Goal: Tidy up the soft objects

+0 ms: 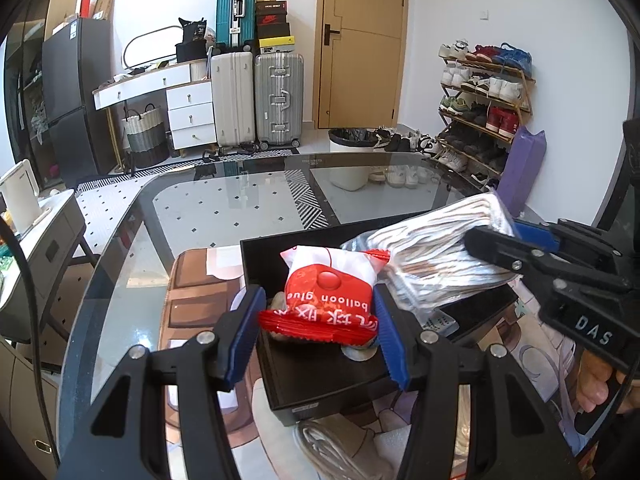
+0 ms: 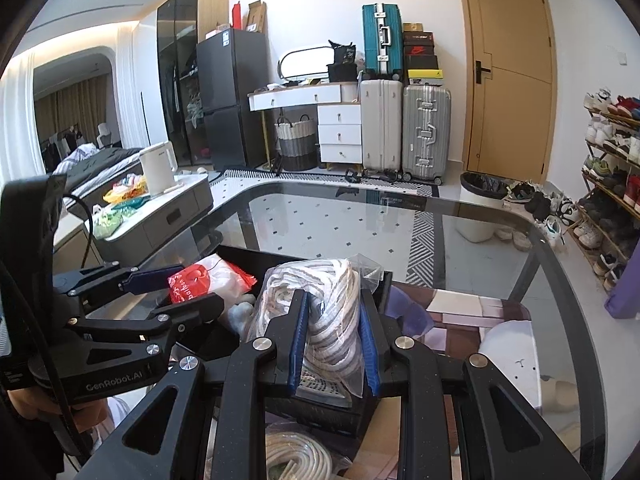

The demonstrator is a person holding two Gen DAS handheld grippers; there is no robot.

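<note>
Left gripper (image 1: 318, 332) clamps red packet (image 1: 330, 300) over black box (image 1: 320, 392), right gripper (image 1: 516, 248) holding bagged rope (image 1: 432, 256) beside it; right view: right gripper (image 2: 334, 344) pinches rope bag (image 2: 320, 304) above box (image 2: 320, 416), packet (image 2: 200, 280) at left. Both items nearly in, neither released, another cord bag (image 2: 296, 456) waits on table (image 2: 500, 248)

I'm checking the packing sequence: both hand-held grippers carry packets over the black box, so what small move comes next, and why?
Probably lower the left hand-held gripper and release the red-and-white balloon glue packet into the open black box; it already hangs above the box floor.
</note>
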